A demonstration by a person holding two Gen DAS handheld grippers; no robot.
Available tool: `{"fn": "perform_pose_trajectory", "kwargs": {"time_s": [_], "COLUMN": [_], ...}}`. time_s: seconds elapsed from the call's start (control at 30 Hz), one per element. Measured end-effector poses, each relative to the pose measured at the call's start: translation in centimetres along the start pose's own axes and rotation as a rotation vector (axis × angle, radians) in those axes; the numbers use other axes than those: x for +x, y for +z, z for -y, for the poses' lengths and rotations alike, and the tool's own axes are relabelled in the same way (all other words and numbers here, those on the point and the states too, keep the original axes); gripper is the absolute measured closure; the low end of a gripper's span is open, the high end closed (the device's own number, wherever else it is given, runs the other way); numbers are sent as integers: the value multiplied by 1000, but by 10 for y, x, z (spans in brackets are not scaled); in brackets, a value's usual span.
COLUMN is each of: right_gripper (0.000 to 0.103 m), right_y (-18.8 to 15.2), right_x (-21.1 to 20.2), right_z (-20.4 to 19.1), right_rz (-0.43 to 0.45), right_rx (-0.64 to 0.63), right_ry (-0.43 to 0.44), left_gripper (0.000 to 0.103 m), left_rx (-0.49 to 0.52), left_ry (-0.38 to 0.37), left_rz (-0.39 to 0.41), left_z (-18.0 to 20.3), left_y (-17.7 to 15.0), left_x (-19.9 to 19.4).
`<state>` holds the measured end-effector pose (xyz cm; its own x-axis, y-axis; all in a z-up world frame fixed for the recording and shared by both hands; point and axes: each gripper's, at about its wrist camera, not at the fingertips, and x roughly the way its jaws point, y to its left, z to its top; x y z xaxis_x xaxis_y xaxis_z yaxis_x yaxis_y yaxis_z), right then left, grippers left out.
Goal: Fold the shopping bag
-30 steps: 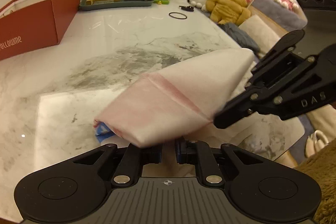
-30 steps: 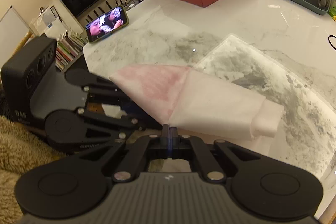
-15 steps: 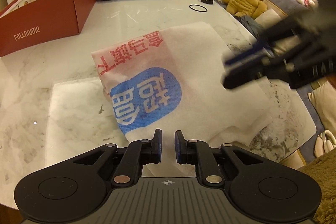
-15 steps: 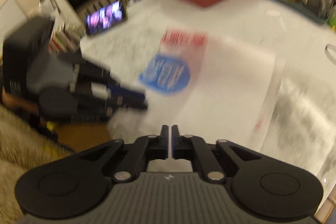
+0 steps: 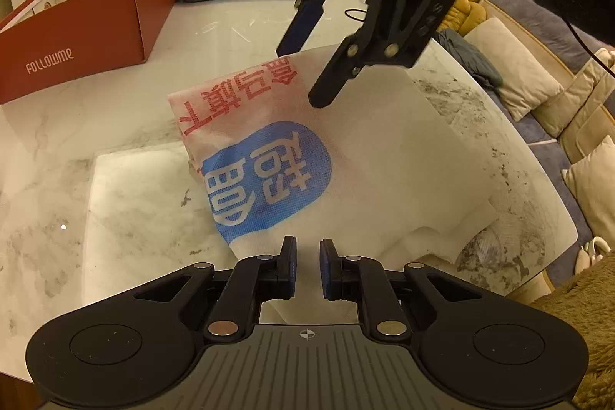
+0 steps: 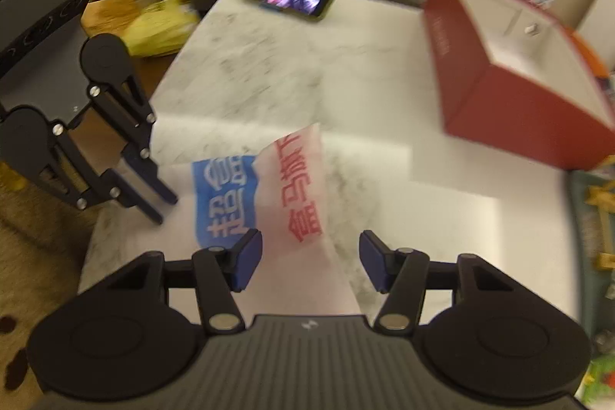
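The shopping bag (image 5: 376,156) is lying flat by the marble table's (image 5: 127,125) near edge, one of its corners overhanging it. One bag, two tongs. The left gripper (image 5: 307,264) is hovering at the bag's near edge, jaws slightly apart, gripping nothing. The right gripper (image 6: 310,262) has just been opening, empty, above the bag's far printed corner. Open marble is lying between the bag and the red box (image 5: 88,25).

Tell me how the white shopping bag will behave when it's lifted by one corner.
The shopping bag will probably droop: it lies limp and creased on the marble table. Likely very light, since the fabric looks thin. It may slide easily on that glossy surface.
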<state>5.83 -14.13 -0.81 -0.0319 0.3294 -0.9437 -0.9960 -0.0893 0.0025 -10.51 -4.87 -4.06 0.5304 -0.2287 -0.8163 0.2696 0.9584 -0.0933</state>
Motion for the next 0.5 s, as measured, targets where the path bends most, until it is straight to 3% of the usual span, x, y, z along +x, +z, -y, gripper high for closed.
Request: {"fn": "perform_pose_trajectory", "kwargs": {"time_s": [0.03,0.1,0.27,0.4,0.5], "right_gripper": [53,98,99,99,99], "right_y": [1,-6,-12,-14,-18], "right_x": [6,11,-6,-22,-36], "right_z": [5,5,0,-17,-16], "right_rz": [-36,-76,-20,41,56], "right_rx": [-10,-14,-15,-72,-26], "right_ry": [11,36,45,-74,-139], "left_gripper": [90,90,90,90,90], "left_rx": [-4,-16,-18,-10,2], "left_ry": [-2,-4,2,-27,-55], "left_rz": [3,5,11,58,133], "left_z": [-1,-2,1,5,10], "left_y": [0,-1,-2,2,13], "left_x": [0,0,1,0,-4]}}
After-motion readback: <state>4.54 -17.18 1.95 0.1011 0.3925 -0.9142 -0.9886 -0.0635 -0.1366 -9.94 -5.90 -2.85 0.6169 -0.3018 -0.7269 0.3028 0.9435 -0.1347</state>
